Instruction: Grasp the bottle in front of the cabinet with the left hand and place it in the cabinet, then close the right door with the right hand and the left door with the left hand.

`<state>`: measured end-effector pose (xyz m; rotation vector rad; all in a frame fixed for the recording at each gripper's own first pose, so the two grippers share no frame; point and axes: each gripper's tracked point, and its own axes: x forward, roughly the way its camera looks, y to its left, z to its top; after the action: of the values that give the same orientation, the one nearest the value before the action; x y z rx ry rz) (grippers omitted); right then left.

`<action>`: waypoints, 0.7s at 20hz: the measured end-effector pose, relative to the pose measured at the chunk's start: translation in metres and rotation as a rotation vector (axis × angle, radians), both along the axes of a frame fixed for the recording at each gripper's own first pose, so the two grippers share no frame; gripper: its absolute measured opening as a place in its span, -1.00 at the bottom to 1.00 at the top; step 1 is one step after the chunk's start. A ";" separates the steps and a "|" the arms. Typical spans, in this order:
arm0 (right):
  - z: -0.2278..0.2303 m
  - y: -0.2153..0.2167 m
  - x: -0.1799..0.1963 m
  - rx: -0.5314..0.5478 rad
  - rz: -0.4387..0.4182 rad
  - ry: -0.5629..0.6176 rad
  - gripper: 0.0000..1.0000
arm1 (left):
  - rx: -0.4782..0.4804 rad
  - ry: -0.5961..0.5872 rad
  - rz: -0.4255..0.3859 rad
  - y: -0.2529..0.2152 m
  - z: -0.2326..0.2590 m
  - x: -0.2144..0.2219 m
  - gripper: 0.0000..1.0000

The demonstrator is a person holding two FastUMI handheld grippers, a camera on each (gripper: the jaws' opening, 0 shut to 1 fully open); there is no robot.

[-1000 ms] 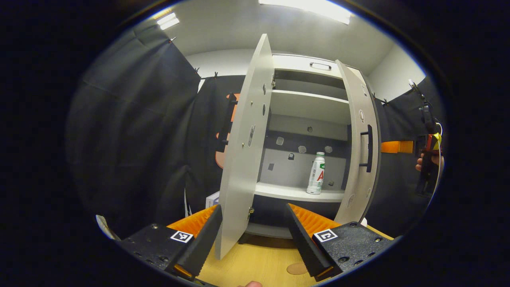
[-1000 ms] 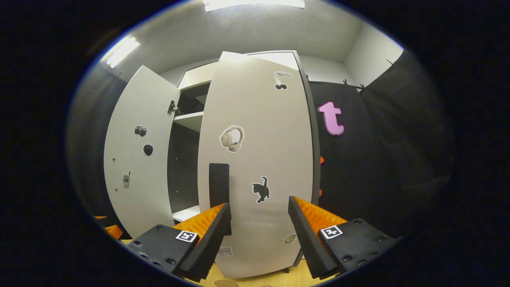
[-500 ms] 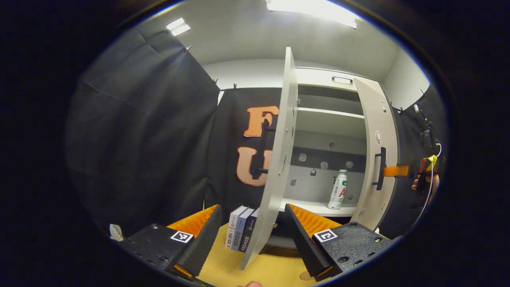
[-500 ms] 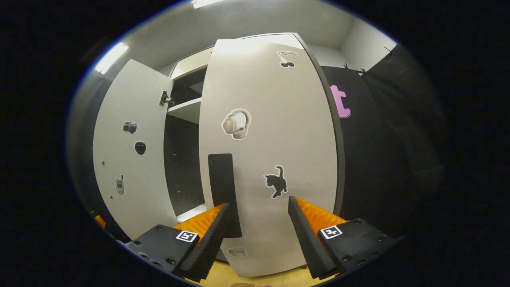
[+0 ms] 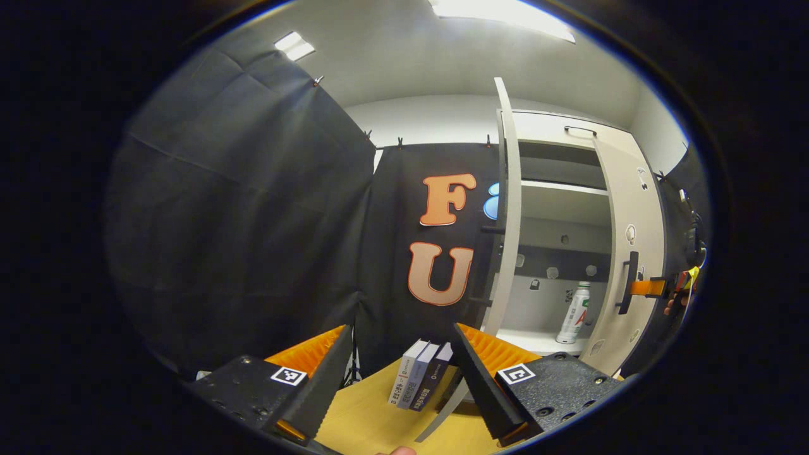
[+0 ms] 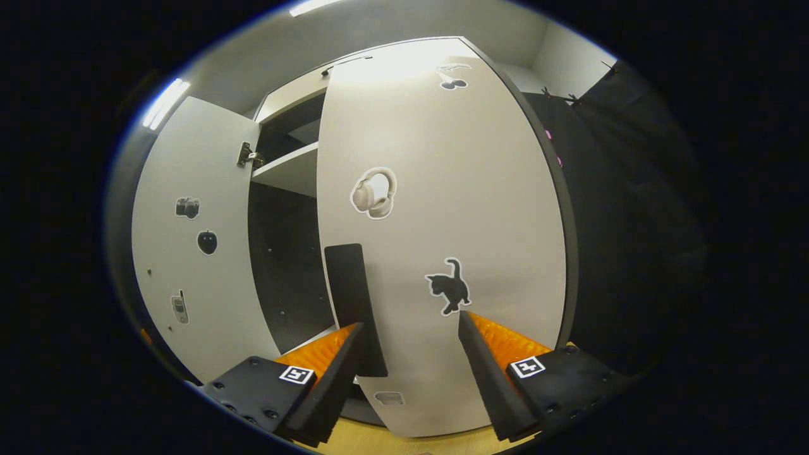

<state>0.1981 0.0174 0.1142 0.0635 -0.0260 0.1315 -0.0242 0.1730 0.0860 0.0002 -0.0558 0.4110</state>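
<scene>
The white bottle (image 5: 574, 313) stands upright on a shelf inside the pale cabinet (image 5: 556, 208). In the left gripper view the left door (image 5: 505, 215) shows edge-on, swung wide, and the right door (image 5: 632, 253) is partly closed. My left gripper (image 5: 401, 373) is open with nothing in it, down and left of the left door. The right gripper (image 5: 657, 287) shows far off at the right door's black handle (image 5: 626, 291). In the right gripper view my right gripper (image 6: 411, 373) is open, close against the right door (image 6: 442, 221), with its left finger (image 6: 335, 373) beside the handle (image 6: 354, 303). The left door (image 6: 196, 240) stands open.
Three books (image 5: 420, 376) stand upright on the wooden table (image 5: 373, 417) left of the cabinet. Black cloth walls the booth behind and to the left. A hand (image 5: 671, 306) holds the far gripper. Stickers dot both doors.
My left gripper has swung left, so the cabinet slid right and the books came into view. The right door has closed further as my right gripper pressed nearer to it.
</scene>
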 end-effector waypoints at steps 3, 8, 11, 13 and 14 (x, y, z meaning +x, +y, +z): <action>0.001 -0.001 -0.004 -0.010 -0.014 -0.004 0.93 | -0.008 -0.003 0.019 0.016 0.004 0.015 0.89; 0.001 -0.019 -0.050 -0.034 -0.014 -0.018 0.94 | 0.015 -0.044 -0.025 0.023 0.029 0.062 0.89; 0.002 -0.035 -0.080 -0.035 -0.042 -0.017 0.94 | 0.045 -0.060 -0.062 0.017 0.039 0.084 0.84; 0.003 -0.044 -0.094 -0.022 -0.060 -0.020 0.94 | 0.068 -0.056 -0.085 0.009 0.041 0.094 0.89; 0.002 -0.048 -0.100 -0.018 -0.069 -0.015 0.94 | 0.084 -0.058 -0.078 0.009 0.043 0.094 0.89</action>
<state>0.0978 -0.0303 0.1163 0.0436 -0.0419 0.0632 0.0701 0.1818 0.1293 0.0689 -0.1301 0.3302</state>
